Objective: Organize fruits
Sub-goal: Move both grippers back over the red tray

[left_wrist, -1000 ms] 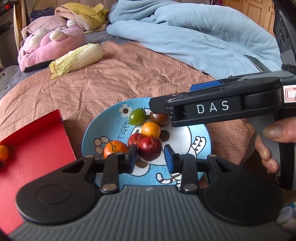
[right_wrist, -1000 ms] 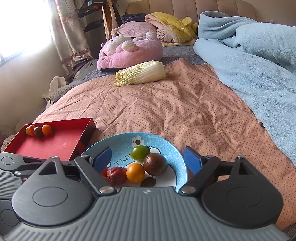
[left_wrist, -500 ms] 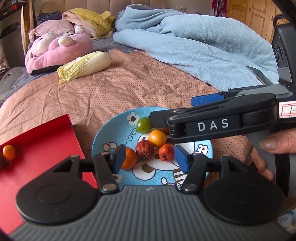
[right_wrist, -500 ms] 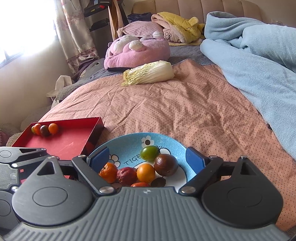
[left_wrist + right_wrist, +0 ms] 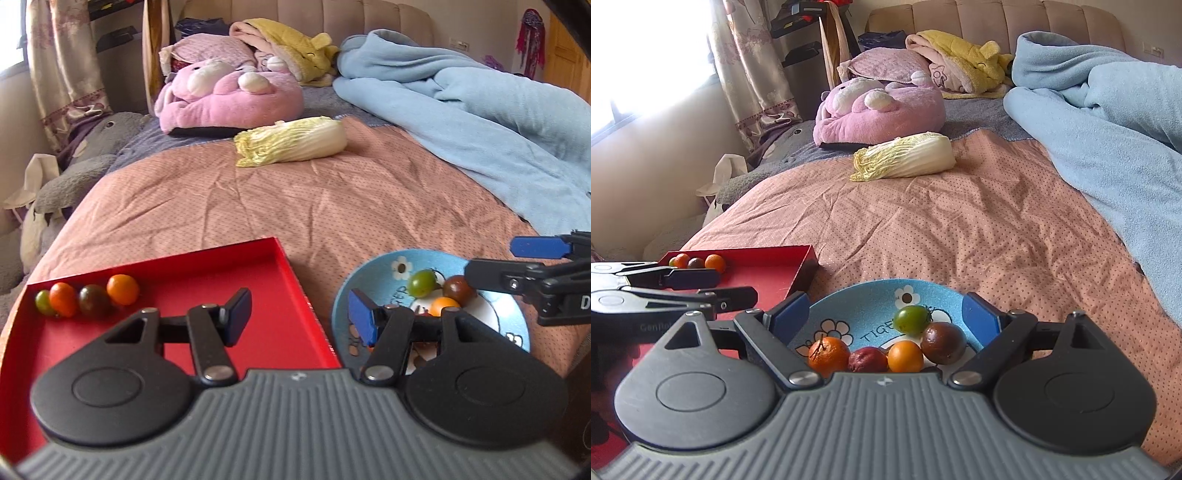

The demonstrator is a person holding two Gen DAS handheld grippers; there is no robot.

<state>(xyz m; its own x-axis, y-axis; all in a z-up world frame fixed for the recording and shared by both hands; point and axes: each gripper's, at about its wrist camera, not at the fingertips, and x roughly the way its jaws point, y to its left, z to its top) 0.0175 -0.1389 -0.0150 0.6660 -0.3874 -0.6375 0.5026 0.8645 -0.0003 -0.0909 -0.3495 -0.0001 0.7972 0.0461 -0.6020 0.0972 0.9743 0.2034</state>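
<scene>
Fruit: mandarin (image 5: 828, 353) is lying lower centre on blue plate (image 5: 849, 302), framed between right hand-held gripper (image 5: 886, 314) pads.
Grippers: both, including left hand-held gripper (image 5: 299, 314), are being held wide open, empty.

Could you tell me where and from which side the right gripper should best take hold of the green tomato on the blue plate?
Grip the green tomato across its round middle, coming from above. It is small and smooth and touches the dark tomato, so probably set the fingers on its free left and far sides. The right gripper is open over the blue plate.
</scene>
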